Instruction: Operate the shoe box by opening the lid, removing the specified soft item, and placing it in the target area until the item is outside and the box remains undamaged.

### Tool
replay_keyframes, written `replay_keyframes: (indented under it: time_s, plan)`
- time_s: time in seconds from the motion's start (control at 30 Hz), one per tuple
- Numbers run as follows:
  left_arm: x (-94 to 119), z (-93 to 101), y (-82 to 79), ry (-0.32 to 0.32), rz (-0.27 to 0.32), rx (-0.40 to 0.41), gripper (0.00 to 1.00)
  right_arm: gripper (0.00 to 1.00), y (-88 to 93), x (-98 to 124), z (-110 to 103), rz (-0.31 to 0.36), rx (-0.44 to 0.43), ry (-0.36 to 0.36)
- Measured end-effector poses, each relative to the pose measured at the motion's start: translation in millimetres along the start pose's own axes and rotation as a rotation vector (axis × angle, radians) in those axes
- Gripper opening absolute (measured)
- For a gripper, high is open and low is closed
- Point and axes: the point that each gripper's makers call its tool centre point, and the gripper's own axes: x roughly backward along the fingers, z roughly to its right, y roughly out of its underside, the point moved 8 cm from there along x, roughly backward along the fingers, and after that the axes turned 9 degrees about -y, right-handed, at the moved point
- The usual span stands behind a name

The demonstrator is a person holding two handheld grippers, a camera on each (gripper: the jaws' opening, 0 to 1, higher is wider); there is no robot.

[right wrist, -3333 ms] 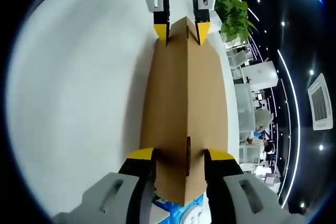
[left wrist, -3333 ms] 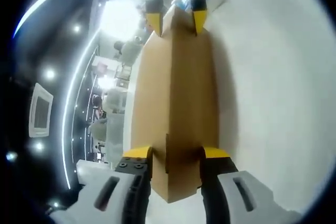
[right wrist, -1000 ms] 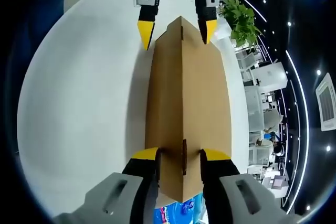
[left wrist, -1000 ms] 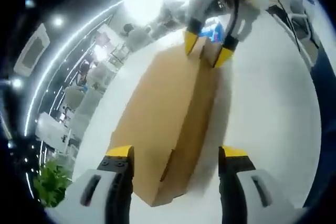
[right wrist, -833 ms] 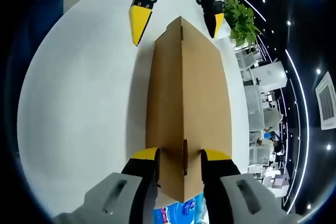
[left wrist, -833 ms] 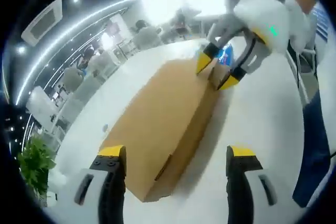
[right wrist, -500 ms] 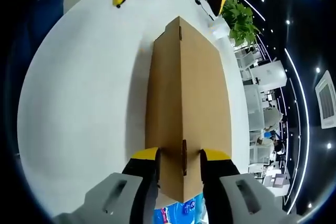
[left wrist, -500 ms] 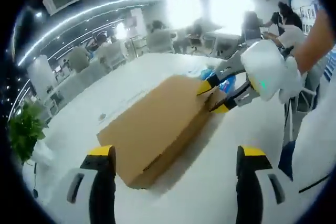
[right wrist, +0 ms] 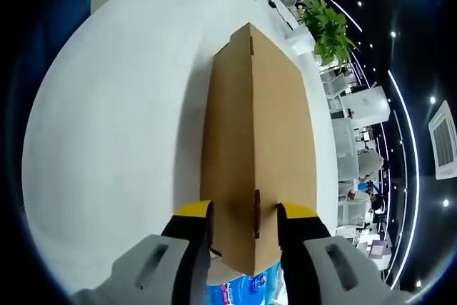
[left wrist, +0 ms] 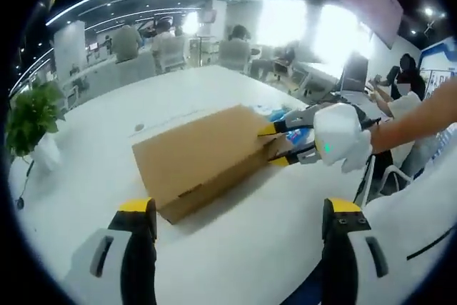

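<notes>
The plain brown cardboard shoe box (left wrist: 203, 158) lies closed on the white round worktop (left wrist: 235, 248), at the centre of the left gripper view, and runs up the middle of the right gripper view as a long brown slab (right wrist: 257, 126). The right tool (right wrist: 243, 213) has its yellow-tipped jaws closed on the near end of the box, one jaw on each side of the lid's edge; from the left gripper view it shows at centre right (left wrist: 280, 146), pinching the far end. The left tool (left wrist: 239, 208) hangs well clear of the box at the bottom of its frame, jaws spread wide and holding nothing. The lid looks unopened, so the step in hand is likely lifting it. To do that well, I would keep the right tool's pinch light so the cardboard is not creased, bring the left tool to the free end, catch only the lid's lip, and raise both ends evenly rather than prying from one corner. A blue printed packet (right wrist: 246, 292) peeks out beneath the box's near end.
</notes>
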Motion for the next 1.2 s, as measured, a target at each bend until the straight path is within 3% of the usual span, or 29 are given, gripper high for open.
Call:
replay_keyframes:
  time_s: [0.33,0.8,0.97,1.03,1.1,1.2]
  plan:
    - [28,14.3,5.7,-0.021,-0.029,0.059,0.99,0.39,-0.3,-1,-1,0.004,-0.007,0.000]
    - [47,-5.0,15.2,-0.056,-0.040,0.080,0.99,0.40,-0.2,-1,-1,0.002,-0.014,0.001]
    - [50,-12.1,20.3,-0.069,-0.044,0.094,0.99,0.49,-2.6,-1,-6,0.018,-0.042,-0.026]
    - [50,-13.4,22.2,-0.071,-0.047,0.100,0.99,0.58,-3.5,-2,-11,0.051,-0.072,-0.088]
    - [51,-14.0,21.4,-0.076,-0.042,0.097,0.99,0.59,-7.0,3,-9,0.096,-0.108,-0.098]
    - [53,-18.7,20.5,-0.087,-0.039,0.113,0.99,0.62,-7.8,14,-2,0.118,-0.155,-0.057]
